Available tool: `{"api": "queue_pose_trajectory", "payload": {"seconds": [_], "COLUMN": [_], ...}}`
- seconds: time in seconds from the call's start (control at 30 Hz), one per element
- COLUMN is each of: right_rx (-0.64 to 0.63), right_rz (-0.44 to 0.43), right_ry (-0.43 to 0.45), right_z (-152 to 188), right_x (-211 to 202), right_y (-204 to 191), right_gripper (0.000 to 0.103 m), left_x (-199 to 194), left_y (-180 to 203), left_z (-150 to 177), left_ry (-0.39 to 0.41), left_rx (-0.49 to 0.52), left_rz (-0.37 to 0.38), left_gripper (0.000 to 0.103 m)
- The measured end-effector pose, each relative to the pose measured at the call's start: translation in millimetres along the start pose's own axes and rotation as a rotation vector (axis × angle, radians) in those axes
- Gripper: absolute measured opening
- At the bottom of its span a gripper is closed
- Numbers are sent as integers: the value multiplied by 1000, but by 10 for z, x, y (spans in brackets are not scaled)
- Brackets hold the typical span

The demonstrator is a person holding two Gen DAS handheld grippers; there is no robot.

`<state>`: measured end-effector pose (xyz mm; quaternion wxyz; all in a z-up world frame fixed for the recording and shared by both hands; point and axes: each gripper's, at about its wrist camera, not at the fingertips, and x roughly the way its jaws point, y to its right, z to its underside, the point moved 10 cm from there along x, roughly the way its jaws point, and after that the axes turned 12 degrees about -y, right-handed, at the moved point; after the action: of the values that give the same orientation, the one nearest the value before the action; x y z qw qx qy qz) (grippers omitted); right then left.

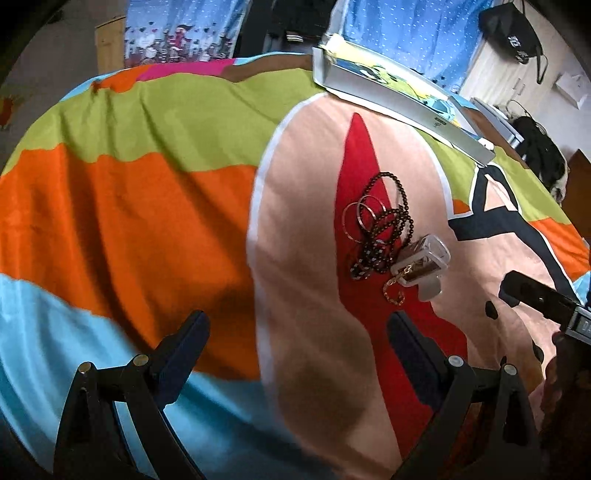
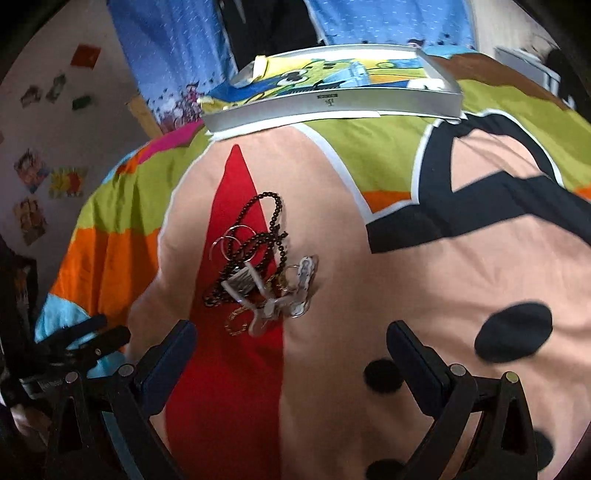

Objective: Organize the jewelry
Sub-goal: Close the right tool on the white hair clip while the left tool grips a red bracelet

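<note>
A tangled jewelry pile lies on the red stripe of the bedspread. It holds a dark beaded necklace (image 1: 391, 214) (image 2: 275, 218), thin metal bangles (image 1: 360, 218) (image 2: 236, 240), a clear plastic clip (image 1: 424, 262) (image 2: 303, 284) and a gold chain (image 1: 393, 291) (image 2: 236, 321). My left gripper (image 1: 295, 325) is open, low and left of the pile, with nothing between its fingers. My right gripper (image 2: 291, 332) is open too, just short of the pile, the gold chain near its left finger. Neither touches the jewelry.
A shallow grey box (image 1: 436, 122) (image 2: 332, 105) with a cartoon cloth inside sits beyond the pile on the colourful bedspread (image 1: 129, 192) (image 2: 461, 288). Blue curtains (image 2: 177, 48) hang behind. A dark bag (image 1: 513, 29) hangs on the wall at far right.
</note>
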<state>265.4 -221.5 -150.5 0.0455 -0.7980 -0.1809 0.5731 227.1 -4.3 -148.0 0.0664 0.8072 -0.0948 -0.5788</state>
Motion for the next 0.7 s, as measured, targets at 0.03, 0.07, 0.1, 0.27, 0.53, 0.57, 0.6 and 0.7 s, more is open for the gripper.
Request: {"api": "queue_pose_trajectory", "payload": {"seconds": [0.03,0.07,0.1,0.27,0.53,0.57,0.6,0.7], "right_rx": [-18,-34,-43,-30,-64,-74,-83,-126], "right_rz": [9,18,22,-17,-64,-70,-74,-76], "right_ry": [-12,-21,-28,-57,-58,-57,-57,-57], "right_z": [-16,-32,-44,-53,-77,-85,-88,-96], "right_x": [36,72,101,216,297,306,319,370], "right_y": [11,24,33,73,-44,-75,-100,-195], "right_gripper": [103,103,103,93,77,75,72,63], "left_x": [34,51,75,250,547,551,577,644], "left_y": [17,34,66,214,349,353,357,362], "left_z": [-32,-52,-81,-141,-275,-296,-321,-363], "left_ry": [1,5,9,-14,-59,-58,-61,-72], "left_rx": [16,29,55,146,163,161,159,162], "left_rz": [1,1,5,31,147,151,165,184], "left_gripper": [93,92,86,51,28,27,23,17]}}
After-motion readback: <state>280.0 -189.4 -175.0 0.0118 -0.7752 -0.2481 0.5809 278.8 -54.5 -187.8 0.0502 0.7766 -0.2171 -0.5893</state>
